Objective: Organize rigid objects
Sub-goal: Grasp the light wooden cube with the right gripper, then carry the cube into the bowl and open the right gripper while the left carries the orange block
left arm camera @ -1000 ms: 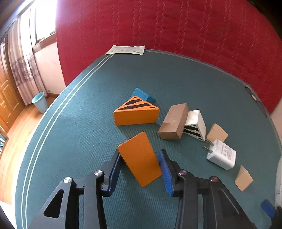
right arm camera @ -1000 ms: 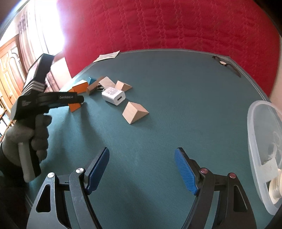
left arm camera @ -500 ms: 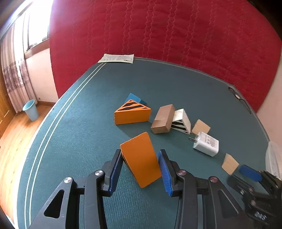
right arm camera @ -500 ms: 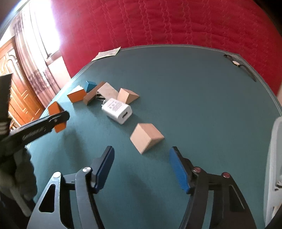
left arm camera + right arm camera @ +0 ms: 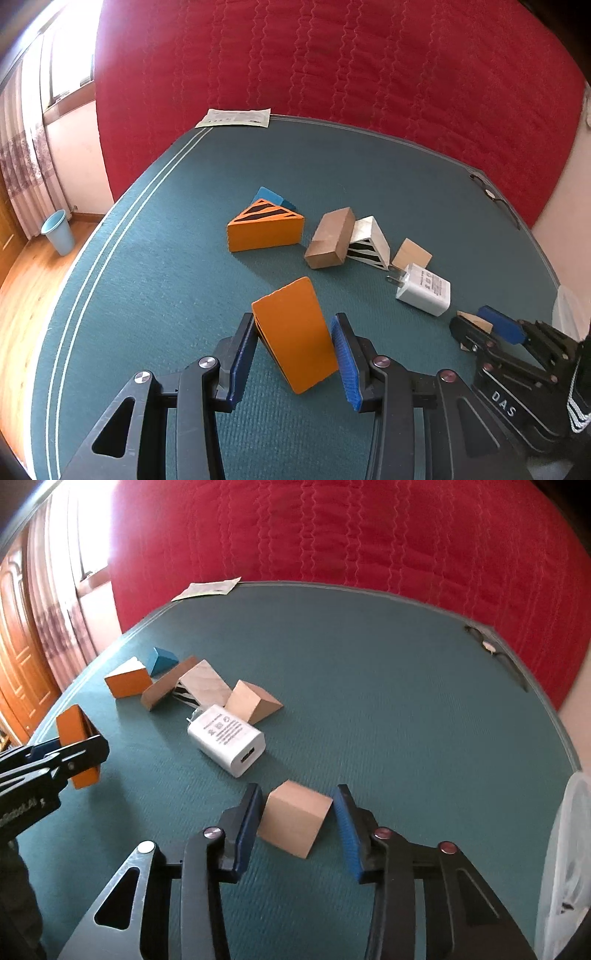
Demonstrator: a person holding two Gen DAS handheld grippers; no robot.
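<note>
My left gripper is shut on an orange wedge block and holds it above the green table; it also shows in the right wrist view. My right gripper is open around a plain wooden wedge on the table, the left pad close to it, a gap on the right. On the table lie a striped orange wedge, a blue wedge, a brown block, a striped white wedge, a wooden wedge and a white charger.
A clear plastic container stands at the table's right edge. A paper sheet lies at the far edge by the red quilted backdrop. A small dark item lies at the far right. A blue bin stands on the floor left.
My right gripper has moved forward and down so its jaws now flank the plain wooden wedge, and they have narrowed. My left gripper still holds the orange wedge, shifted slightly.
</note>
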